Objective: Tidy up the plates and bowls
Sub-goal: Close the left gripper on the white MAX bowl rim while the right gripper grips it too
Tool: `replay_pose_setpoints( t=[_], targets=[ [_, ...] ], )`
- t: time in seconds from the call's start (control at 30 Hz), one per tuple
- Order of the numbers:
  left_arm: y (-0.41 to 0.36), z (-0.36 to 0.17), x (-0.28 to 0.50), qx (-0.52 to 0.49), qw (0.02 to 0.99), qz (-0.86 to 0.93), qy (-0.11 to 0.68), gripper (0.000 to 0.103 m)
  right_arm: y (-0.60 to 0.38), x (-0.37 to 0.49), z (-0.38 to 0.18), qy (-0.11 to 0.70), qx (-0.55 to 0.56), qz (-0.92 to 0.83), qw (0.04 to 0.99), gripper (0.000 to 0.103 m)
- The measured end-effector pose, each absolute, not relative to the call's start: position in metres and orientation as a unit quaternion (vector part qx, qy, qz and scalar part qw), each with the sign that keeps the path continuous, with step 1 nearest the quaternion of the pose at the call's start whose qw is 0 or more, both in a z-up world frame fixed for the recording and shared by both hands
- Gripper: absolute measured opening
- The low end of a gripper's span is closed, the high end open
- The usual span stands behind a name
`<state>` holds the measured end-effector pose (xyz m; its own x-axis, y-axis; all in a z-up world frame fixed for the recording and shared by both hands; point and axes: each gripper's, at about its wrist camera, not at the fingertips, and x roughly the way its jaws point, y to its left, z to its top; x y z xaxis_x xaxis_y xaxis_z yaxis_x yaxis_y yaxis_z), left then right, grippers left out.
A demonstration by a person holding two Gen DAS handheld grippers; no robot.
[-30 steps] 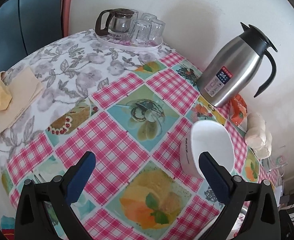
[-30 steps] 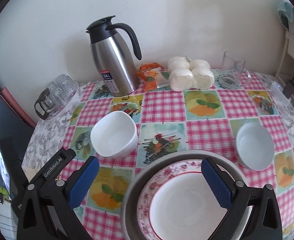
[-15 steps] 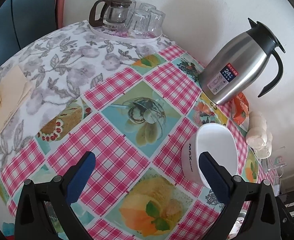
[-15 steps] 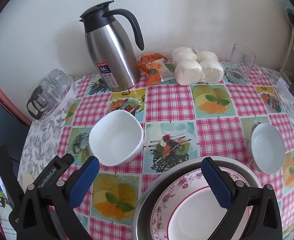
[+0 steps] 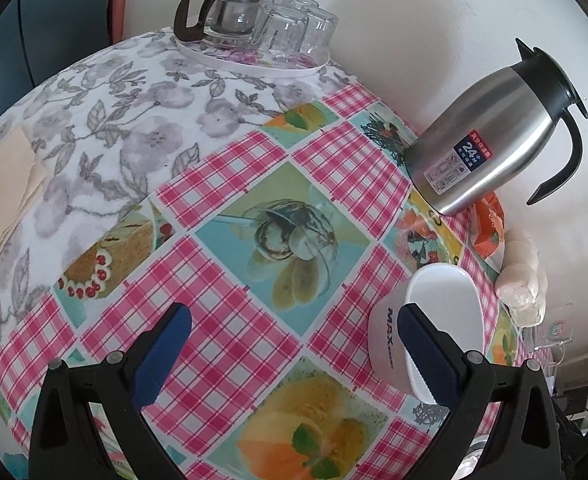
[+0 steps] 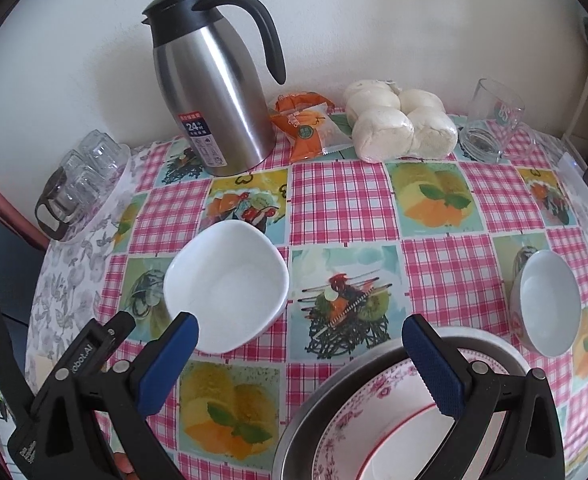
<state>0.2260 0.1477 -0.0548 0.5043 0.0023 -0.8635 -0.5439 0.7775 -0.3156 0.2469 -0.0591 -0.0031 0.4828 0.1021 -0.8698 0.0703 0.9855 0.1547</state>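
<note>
A square white bowl [image 6: 226, 288] stands on the checked tablecloth left of centre; in the left wrist view the same bowl [image 5: 441, 304] sits right behind my right-hand fingertip. My left gripper [image 5: 294, 336] is open and holds nothing. A smaller round white bowl [image 6: 549, 300] sits at the right. Close in front, a floral-rimmed plate [image 6: 353, 432] lies stacked inside a metal dish [image 6: 305, 416]. Above this stack my right gripper [image 6: 301, 352] hangs open, empty.
A steel thermos jug [image 6: 214, 96] stands at the back by the wall, with an orange snack packet [image 6: 305, 124], bagged buns [image 6: 397, 124] and a glass mug [image 6: 489, 120] beside it. A tray of glasses with a glass pot [image 5: 254, 28] sits far left. Folded napkins [image 5: 2, 188] lie at the left edge.
Both grippers have moved forward over the table. The square bowl has drawn nearer to my left gripper's right finger. The plate stack has slid lower in the right wrist view.
</note>
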Motion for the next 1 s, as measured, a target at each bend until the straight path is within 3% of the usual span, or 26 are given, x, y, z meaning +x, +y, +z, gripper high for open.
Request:
replay_pose_setpoints(
  t=[0.33, 0.43, 0.5, 0.7, 1.0],
  targets=[
    [0.15, -0.062, 0.241, -0.294, 0.817, 0.153, 0.472, 0.102, -0.05, 0.267, -0.018, 0.521, 0.077, 0.004, 0.85, 0.102],
    [0.149, -0.067, 0.246, -0.298, 0.814, 0.146, 0.477, 0.102, -0.046, 0.273, -0.025, 0.527, 0.073, 0.002, 0.847, 0.098],
    [0.148, -0.069, 0.249, -0.3, 0.813, 0.141, 0.479, 0.102, -0.044, 0.278, -0.033, 0.535, 0.07, -0.001, 0.842, 0.089],
    [0.145, -0.069, 0.257, -0.304, 0.816, 0.127, 0.475, 0.102, -0.045, 0.289, -0.053, 0.552, 0.073, -0.014, 0.83, 0.076],
    [0.13, -0.076, 0.271, -0.301, 0.819, 0.104, 0.477, 0.102, -0.041, 0.3, -0.066, 0.567, 0.066, -0.016, 0.821, 0.071]
  ],
)
